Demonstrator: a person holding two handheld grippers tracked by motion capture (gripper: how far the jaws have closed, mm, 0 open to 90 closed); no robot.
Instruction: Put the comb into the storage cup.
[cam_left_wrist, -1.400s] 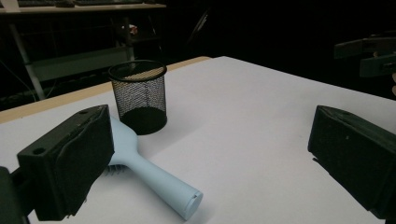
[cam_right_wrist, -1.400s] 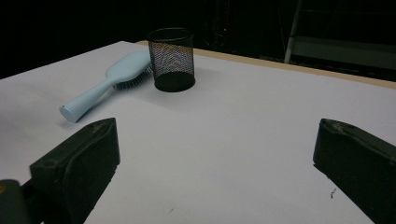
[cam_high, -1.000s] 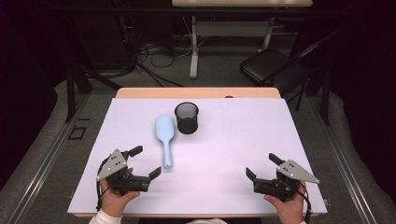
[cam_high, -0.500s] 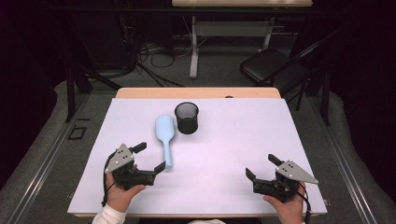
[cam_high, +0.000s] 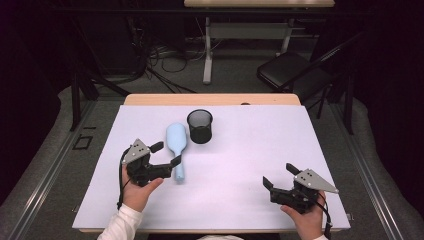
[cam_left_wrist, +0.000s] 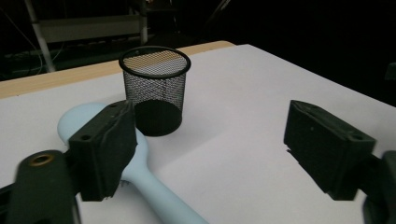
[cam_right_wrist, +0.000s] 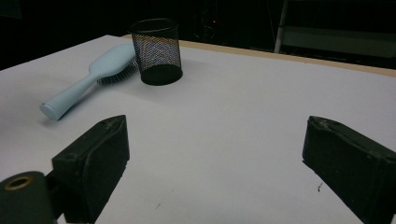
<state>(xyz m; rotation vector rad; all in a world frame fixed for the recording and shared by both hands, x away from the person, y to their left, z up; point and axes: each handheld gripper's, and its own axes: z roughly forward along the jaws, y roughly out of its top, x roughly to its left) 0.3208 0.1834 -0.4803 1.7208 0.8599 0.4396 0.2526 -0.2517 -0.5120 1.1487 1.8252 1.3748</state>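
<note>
A light blue hairbrush (cam_high: 176, 139) lies bristles down on the white table (cam_high: 250, 150), handle toward me. A black mesh cup (cam_high: 200, 126) stands upright just right of its head. My left gripper (cam_high: 166, 153) is open beside the handle, its nearer fingertip close against it. Its jaws have just been closing. In the left gripper view the brush (cam_left_wrist: 154, 196) runs under the left jaw, with the cup (cam_left_wrist: 155, 88) behind and nothing pressed between the pads of the left gripper (cam_left_wrist: 210, 144). My right gripper (cam_high: 279, 175) rests open at the near right, its jaws having closed a little on nothing. From the right gripper (cam_right_wrist: 215, 158), the brush (cam_right_wrist: 93, 74) and cup (cam_right_wrist: 156, 51) lie far off.
A wooden strip (cam_high: 210, 99) edges the table's far side. Beyond it are a black chair (cam_high: 290, 70), a desk leg (cam_high: 207, 50) and cables on the floor (cam_high: 160, 55). The white surface spreads bare between the two grippers.
My left gripper has moved forward and to the right, up to the brush handle, and its jaws have narrowed. The right gripper has stayed in place.
</note>
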